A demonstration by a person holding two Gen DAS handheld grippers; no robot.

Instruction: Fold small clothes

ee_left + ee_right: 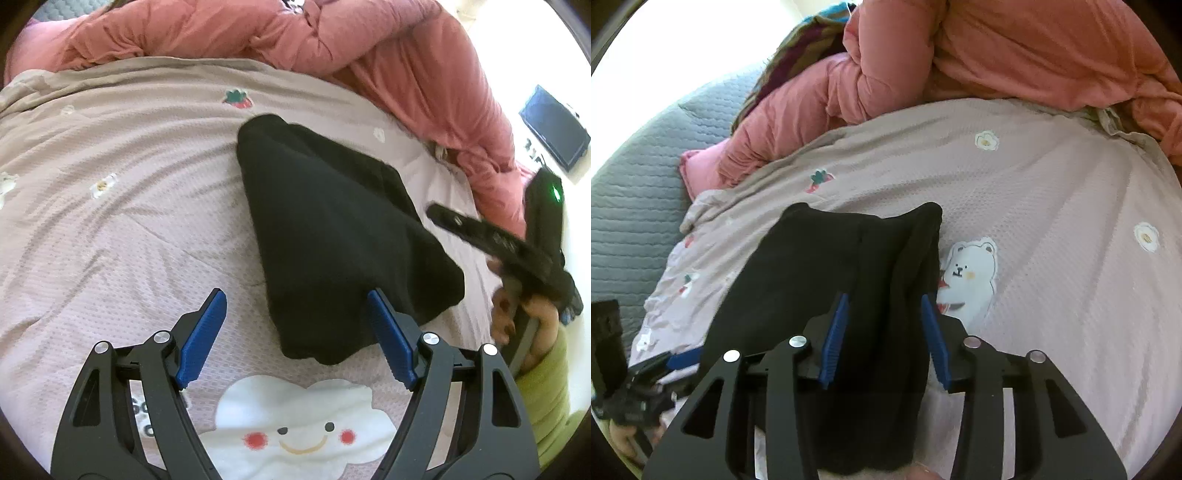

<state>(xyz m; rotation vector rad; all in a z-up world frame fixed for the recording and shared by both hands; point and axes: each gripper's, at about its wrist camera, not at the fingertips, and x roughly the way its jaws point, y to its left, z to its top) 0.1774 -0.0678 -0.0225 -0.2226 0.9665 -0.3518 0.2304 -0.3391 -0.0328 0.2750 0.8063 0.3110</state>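
Observation:
A small black garment (340, 236) lies folded on a pale pink printed bedspread (110, 206). My left gripper (297, 299) is open, just above the garment's near edge; its right blue pad (388, 339) touches the cloth and the left pad is over bare bedspread. In the right wrist view the garment (820, 273) runs under and between my right gripper (884, 301), whose jaws stand open on either side of a raised fold. The right gripper also shows at the right edge of the left wrist view (517, 254), held by a hand.
A bunched salmon-pink quilt (332, 40) lies along the far side of the bedspread. A grey quilted cover (635, 177) lies to the left in the right wrist view. A dark screen (554, 125) sits far right. A cloud print (295, 417) lies under my left gripper.

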